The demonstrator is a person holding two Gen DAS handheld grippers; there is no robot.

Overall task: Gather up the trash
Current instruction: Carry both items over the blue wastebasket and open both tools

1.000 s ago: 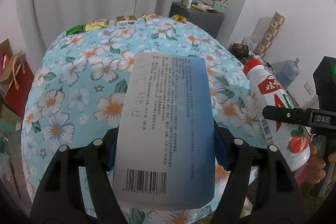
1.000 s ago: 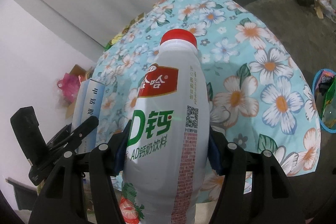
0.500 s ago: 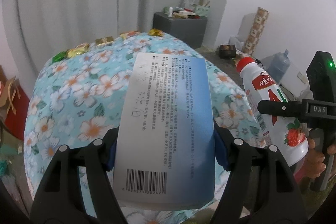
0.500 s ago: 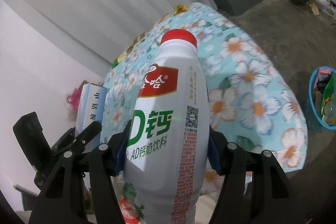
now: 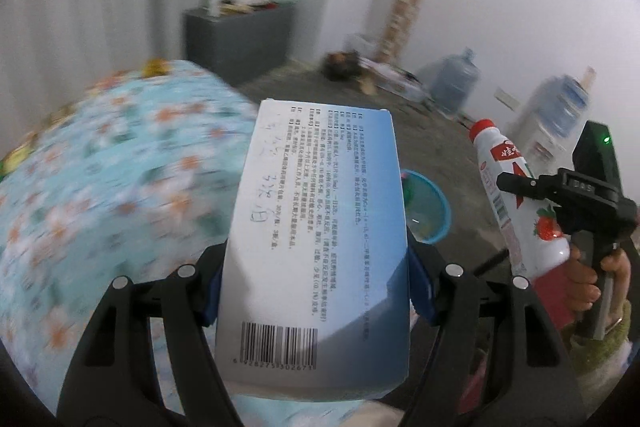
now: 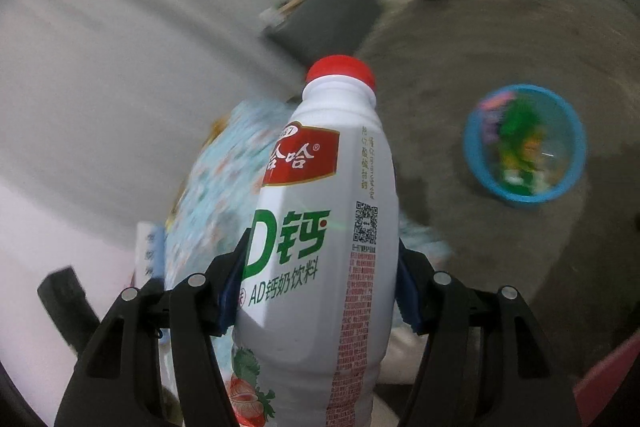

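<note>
My left gripper (image 5: 316, 287) is shut on a white and blue carton (image 5: 320, 227) with a barcode, held upright off the table. My right gripper (image 6: 316, 291) is shut on a white drink bottle (image 6: 324, 247) with a red cap and red label. In the left wrist view the same bottle (image 5: 516, 195) and the right gripper (image 5: 568, 199), held by a hand, appear at the right. A blue basin (image 6: 524, 147) holding colourful wrappers sits on the floor at the right of the right wrist view. It also shows partly behind the carton as the basin (image 5: 428, 207).
A table with a blue floral cloth (image 5: 112, 179) lies to the left. A grey cabinet (image 5: 240, 35) stands against the curtain. Two water jugs (image 5: 456, 79) and a cardboard tube (image 5: 404, 15) line the far wall. The concrete floor (image 6: 480, 47) spreads around the basin.
Both grippers have swung right, away from the table, with the carton and the bottle still in them. The blue basin on the floor has come further into view.
</note>
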